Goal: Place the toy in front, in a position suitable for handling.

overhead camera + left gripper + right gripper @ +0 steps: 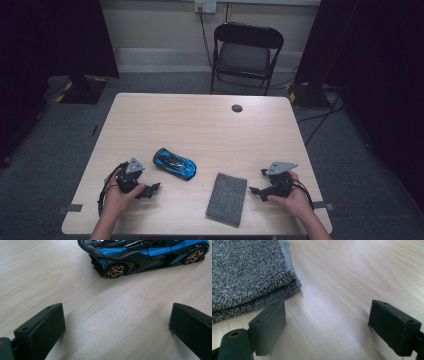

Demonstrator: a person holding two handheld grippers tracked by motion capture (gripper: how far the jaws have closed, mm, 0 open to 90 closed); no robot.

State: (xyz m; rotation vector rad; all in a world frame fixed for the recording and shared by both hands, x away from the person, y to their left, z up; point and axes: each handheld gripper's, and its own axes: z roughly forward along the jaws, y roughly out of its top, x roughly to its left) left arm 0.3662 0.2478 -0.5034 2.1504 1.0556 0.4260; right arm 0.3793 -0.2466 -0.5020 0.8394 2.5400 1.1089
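Toy car first: it stands on its wheels just ahead of the left hand-held gripper, side-on to it, with the nearer end wheel almost straight in front of the jaws. It looks like a small model with a hard, glossy blue and black body, so I judge it light but stiff and rather slippery; the thin rear wing and the wheels seem the breakable parts. It will likely roll if nudged along its length. The safest hold is probably across the middle of the body, one pad on each flank between the wheels, closing gently and squarely.

Folded grey cloth lies just ahead and to the left of the right hand-held gripper, its corner near the left jaw but apart from it. It looks soft, thick and fuzzy, doubled into layers, so it should be light, limp and easy to pinch; it will sag and may unfold when lifted. A grip on the near corner or edge, taking all layers together, seems best.

Both hand-held grippers stand wide with nothing between their jaws, resting low over the pale wooden surface, the car and cloth lying between them in the high view.
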